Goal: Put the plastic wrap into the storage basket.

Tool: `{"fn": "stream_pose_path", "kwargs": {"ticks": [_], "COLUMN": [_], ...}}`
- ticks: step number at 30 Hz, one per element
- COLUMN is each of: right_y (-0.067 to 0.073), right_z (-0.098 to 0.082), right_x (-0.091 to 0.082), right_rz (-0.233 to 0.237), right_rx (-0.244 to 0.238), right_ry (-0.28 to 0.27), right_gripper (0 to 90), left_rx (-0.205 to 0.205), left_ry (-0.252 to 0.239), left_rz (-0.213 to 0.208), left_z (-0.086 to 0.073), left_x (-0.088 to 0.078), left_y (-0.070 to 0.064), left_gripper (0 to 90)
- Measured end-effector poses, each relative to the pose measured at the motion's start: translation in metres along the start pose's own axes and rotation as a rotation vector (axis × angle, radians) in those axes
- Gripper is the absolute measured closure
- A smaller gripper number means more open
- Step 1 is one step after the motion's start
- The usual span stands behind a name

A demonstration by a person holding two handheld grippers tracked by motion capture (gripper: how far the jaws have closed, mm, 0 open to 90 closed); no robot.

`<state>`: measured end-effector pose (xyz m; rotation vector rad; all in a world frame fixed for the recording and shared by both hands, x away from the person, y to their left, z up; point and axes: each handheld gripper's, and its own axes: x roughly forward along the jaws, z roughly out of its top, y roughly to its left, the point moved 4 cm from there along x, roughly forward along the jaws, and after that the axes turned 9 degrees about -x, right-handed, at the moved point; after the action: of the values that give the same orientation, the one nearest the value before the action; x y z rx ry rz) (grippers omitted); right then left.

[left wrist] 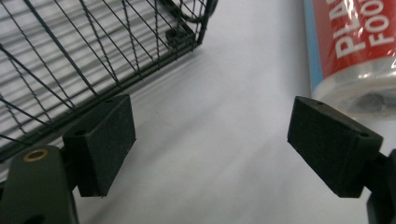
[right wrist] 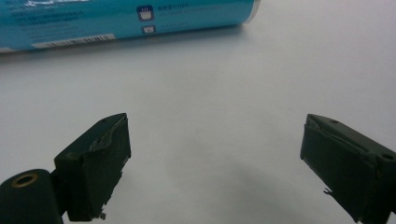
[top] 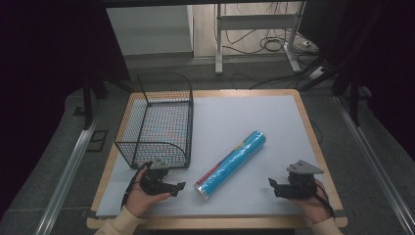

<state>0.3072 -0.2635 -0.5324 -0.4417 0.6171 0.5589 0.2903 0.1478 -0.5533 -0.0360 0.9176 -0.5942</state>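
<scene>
High view: a blue roll (top: 231,165) lies diagonally at mid-table on the grey mat (top: 244,117), a wire basket (top: 157,120) at the left edge, cables on the floor beyond. Left gripper (top: 169,186) and right gripper (top: 274,186) rest near the front edge. Left gripper view: jaws spread, empty; the roll's red end reads "FOO". Right gripper view: jaws released; a barcode shows.

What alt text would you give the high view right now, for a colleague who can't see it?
A blue roll of plastic food wrap lies diagonally on the white table mat, between the open left gripper and right gripper, each held in a hand. An empty black wire basket stands at the mat's left.
</scene>
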Motion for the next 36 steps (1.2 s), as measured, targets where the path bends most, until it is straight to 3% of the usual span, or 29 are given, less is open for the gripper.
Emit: {"fn": "stream_pose_path", "kwargs": {"ticks": [6,10,16,23,28,36], "right_y": [0.000,0.001,0.000,0.001,-0.002,-0.007], "right_z": [0.000,0.002,0.004,0.000,-0.003,-0.005], "right_x": [-0.001,-0.001,-0.004,-0.010,-0.013,-0.016], "right_rz": [0.031,0.036,0.035,0.045,0.051,0.035], "right_rx": [0.016,0.004,0.027,0.045,0.056,0.074], "right_ry": [-0.015,-0.019,-0.029,-0.050,-0.057,-0.071], "right_gripper": [12.4,14.1,14.5,14.1,14.2,13.4], "left_rx": [-0.003,0.004,0.025,0.047,0.039,0.053], "left_ry": [0.003,-0.002,-0.015,-0.016,-0.031,-0.030], "left_rz": [0.008,0.015,0.024,0.001,-0.013,-0.024], "left_z": [-0.001,-0.001,0.000,0.011,0.022,0.030], "left_x": [0.001,0.000,-0.005,-0.011,-0.020,-0.029], "left_y": [0.001,0.001,-0.002,-0.016,-0.026,-0.037], "left_gripper": [15.7,15.7,16.0,16.0,16.8,16.7]}}
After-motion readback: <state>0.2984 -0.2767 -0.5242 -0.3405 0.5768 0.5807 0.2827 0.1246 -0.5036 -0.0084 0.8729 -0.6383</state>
